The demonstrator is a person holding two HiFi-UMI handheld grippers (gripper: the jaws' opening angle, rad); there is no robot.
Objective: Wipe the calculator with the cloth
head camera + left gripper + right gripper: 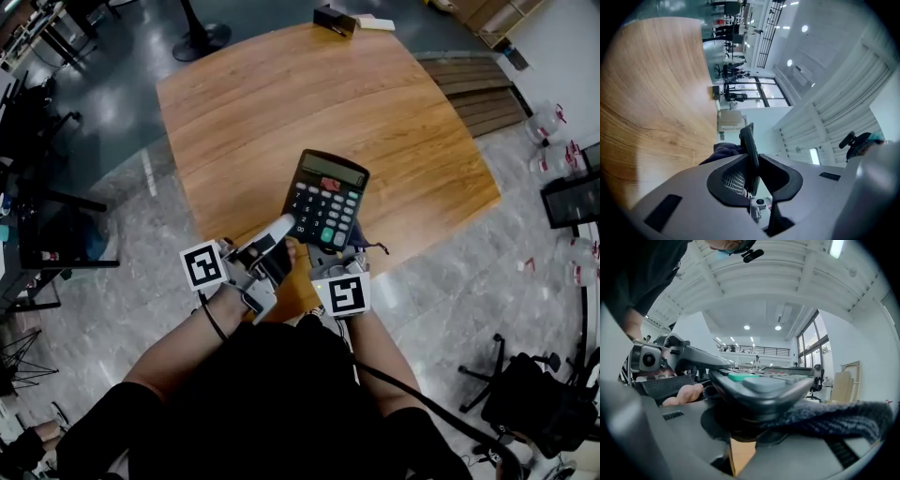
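Head view shows our left gripper (280, 231) clamping the calculator (325, 200) by a near corner; our right gripper (750, 427) pinches the cloth (834, 416) tight beneath it, above the table (281, 94).

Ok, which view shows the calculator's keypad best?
Head view: the calculator faces the camera, display and keys visible. The left gripper view shows it only edge-on; the right gripper view shows only its near end above the cloth.
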